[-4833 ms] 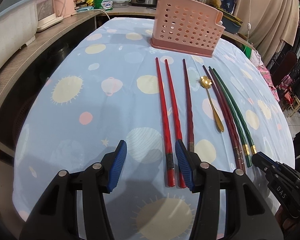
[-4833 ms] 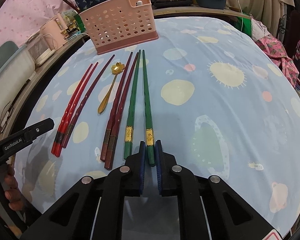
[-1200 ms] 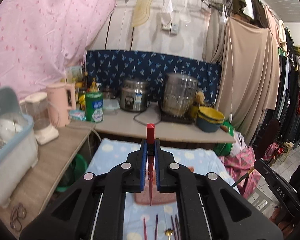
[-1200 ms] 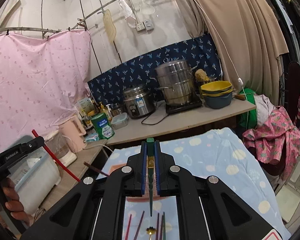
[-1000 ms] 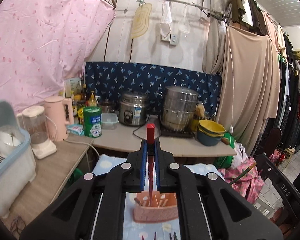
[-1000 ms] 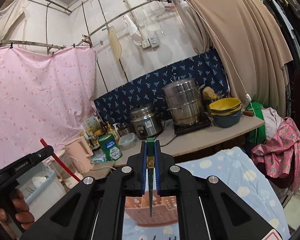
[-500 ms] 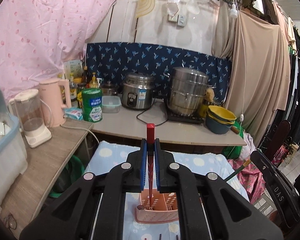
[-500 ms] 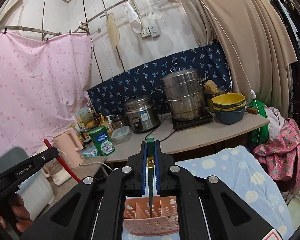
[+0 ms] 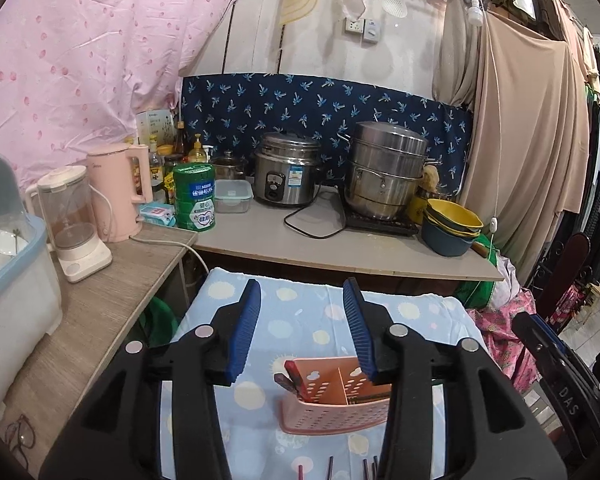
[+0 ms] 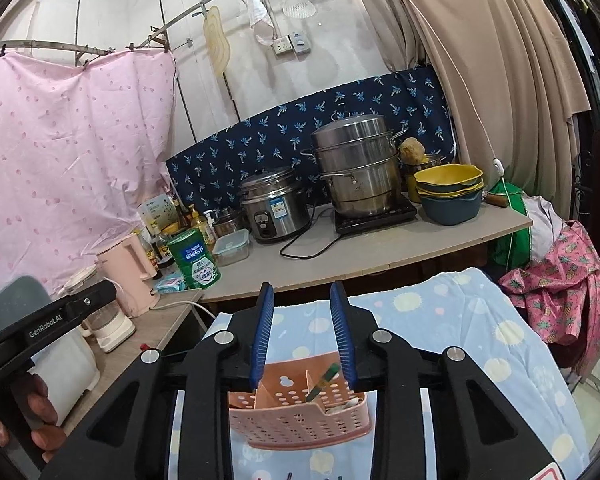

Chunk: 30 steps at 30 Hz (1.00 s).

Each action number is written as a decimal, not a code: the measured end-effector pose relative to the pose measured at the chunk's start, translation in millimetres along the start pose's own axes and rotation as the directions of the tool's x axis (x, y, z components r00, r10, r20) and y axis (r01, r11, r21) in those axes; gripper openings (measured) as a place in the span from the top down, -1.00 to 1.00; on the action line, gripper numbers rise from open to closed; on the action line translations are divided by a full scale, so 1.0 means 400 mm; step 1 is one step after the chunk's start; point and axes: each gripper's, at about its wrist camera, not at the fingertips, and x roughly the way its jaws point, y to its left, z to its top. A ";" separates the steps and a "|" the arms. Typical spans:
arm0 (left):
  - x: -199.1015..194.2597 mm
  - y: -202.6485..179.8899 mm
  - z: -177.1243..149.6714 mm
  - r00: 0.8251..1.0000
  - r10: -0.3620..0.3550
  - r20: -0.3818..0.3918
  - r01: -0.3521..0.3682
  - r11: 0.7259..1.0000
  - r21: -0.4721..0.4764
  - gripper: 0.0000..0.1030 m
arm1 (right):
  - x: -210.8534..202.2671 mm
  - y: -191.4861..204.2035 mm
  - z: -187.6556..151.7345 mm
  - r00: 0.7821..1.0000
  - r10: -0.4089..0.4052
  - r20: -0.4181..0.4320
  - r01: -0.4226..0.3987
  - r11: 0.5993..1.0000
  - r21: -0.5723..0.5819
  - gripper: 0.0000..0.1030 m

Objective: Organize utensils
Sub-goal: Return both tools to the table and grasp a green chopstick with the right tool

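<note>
- Left gripper (image 9: 304, 330) and right gripper (image 10: 302, 334): jaws spread, empty, above pink holder (image 10: 296, 416).
- Red chopstick (image 9: 294, 374) and green chopstick (image 10: 322, 382) lean inside it.
- Remaining chopsticks (image 9: 330, 470) on table (image 9: 300, 312): likely light, stiff, slick; pinch near the thick end.

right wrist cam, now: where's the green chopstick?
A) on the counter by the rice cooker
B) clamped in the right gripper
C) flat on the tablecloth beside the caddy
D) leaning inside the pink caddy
D: the green chopstick stands tilted inside the pink caddy, and the right gripper above it has its jaws spread with nothing between them.
</note>
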 end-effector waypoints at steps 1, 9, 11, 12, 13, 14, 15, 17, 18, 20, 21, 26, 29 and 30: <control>-0.008 0.001 -0.001 1.000 -0.002 0.003 0.002 1.000 -0.001 0.21 | -0.014 -0.004 -0.004 1.000 0.002 0.000 -0.002 1.000 0.003 0.42; -0.111 0.016 -0.075 1.000 -0.007 -0.002 0.007 1.000 0.011 0.00 | -0.140 -0.030 -0.080 0.998 0.036 -0.053 -0.036 0.999 0.007 0.26; -0.128 0.025 -0.117 0.999 -0.006 -0.034 0.007 1.000 0.010 0.00 | -0.168 -0.041 -0.119 0.996 0.039 -0.084 -0.038 0.999 0.011 0.26; -0.133 0.027 -0.137 0.999 -0.001 -0.049 0.002 1.000 0.015 0.00 | -0.183 -0.048 -0.143 0.994 0.034 -0.103 -0.033 0.999 0.011 0.26; -0.140 0.030 -0.166 0.998 0.008 -0.066 -0.006 1.000 0.023 0.00 | -0.196 -0.054 -0.168 0.992 0.030 -0.124 -0.029 1.000 0.010 0.26; -0.143 0.032 -0.190 0.996 0.018 -0.083 -0.016 0.999 0.030 0.00 | -0.208 -0.057 -0.192 0.989 0.026 -0.142 -0.026 1.000 0.004 0.26; -0.145 0.035 -0.216 0.994 0.027 -0.104 -0.024 0.999 0.034 0.00 | -0.220 -0.061 -0.219 0.986 0.015 -0.166 -0.016 1.000 -0.004 0.26; -0.149 0.042 -0.270 0.988 0.030 -0.151 -0.025 0.999 0.033 0.00 | -0.237 -0.071 -0.270 0.976 0.005 -0.218 -0.008 1.000 -0.011 0.26; -0.152 0.047 -0.298 0.984 0.030 -0.174 -0.025 0.999 0.030 0.00 | -0.247 -0.076 -0.300 0.969 0.000 -0.248 -0.004 1.000 -0.014 0.26; -0.156 0.055 -0.347 0.976 0.032 -0.214 -0.027 0.999 0.027 0.00 | -0.263 -0.084 -0.346 0.958 -0.015 -0.287 0.008 1.000 -0.027 0.26; -0.158 0.057 -0.373 0.971 0.034 -0.236 -0.029 0.999 0.027 0.00 | -0.269 -0.087 -0.373 0.949 -0.020 -0.313 0.011 0.999 -0.032 0.26; -0.164 0.054 -0.492 0.945 0.044 -0.324 -0.030 0.998 0.049 0.00 | -0.276 -0.100 -0.486 0.908 -0.029 -0.418 0.016 0.999 -0.036 0.26; -0.163 0.057 -0.550 0.927 0.047 -0.372 -0.030 0.998 0.050 0.00 | -0.271 -0.104 -0.551 0.881 -0.047 -0.471 0.024 0.998 -0.055 0.26; -0.162 0.058 -0.571 0.921 0.052 -0.387 -0.034 0.998 0.054 0.00 | -0.267 -0.106 -0.571 0.870 -0.049 -0.491 0.025 0.998 -0.057 0.27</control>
